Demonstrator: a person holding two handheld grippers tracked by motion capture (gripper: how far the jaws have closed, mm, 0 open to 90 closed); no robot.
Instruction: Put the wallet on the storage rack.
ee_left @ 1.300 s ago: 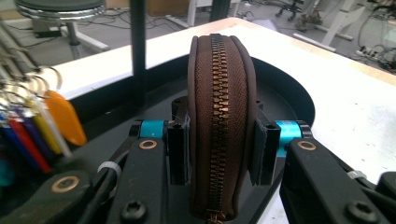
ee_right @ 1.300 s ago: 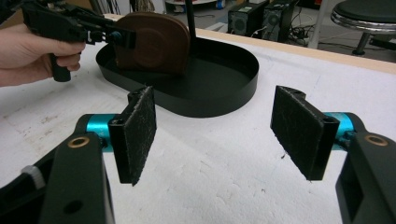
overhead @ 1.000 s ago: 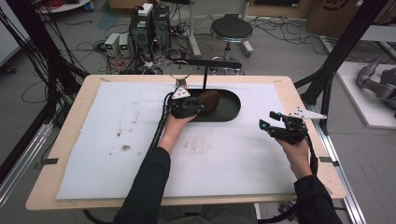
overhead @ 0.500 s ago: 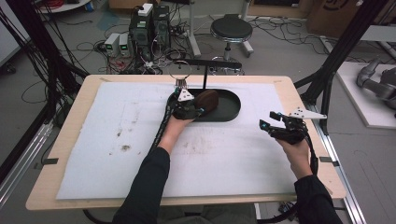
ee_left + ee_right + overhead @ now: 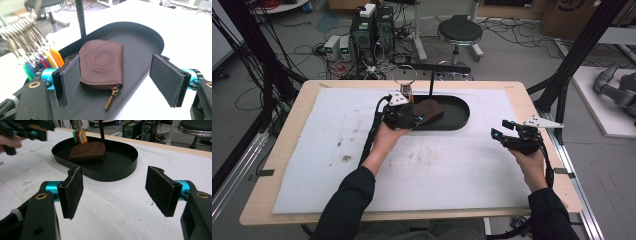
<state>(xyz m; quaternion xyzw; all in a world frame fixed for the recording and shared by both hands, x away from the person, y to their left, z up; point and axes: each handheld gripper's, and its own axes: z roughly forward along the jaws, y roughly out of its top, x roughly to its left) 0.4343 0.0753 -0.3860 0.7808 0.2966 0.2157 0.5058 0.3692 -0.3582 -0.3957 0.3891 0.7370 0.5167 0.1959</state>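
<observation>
A brown leather zip pouch (image 5: 428,111) lies flat in a black oval tray (image 5: 458,119) at the back middle of the table. My left gripper (image 5: 414,119) is at the tray's left end, open, its pads on either side of the pouch's near edge (image 5: 105,63) without touching it. The zip pull (image 5: 111,98) points toward me. My right gripper (image 5: 501,129) hovers open over the white mat to the right of the tray, holding nothing. From the right gripper view the pouch (image 5: 87,152) lies well beyond the jaws.
A thin black stand (image 5: 432,75) rises from the tray, and a bunch of keys with coloured tags (image 5: 37,57) hangs from a ring (image 5: 404,77) beside the pouch. The white mat (image 5: 452,170) covers the wooden table. A stool and computers stand behind.
The left gripper has drawn slightly back and left along the tray's end. The pouch stays in the tray. The right gripper has barely moved.
</observation>
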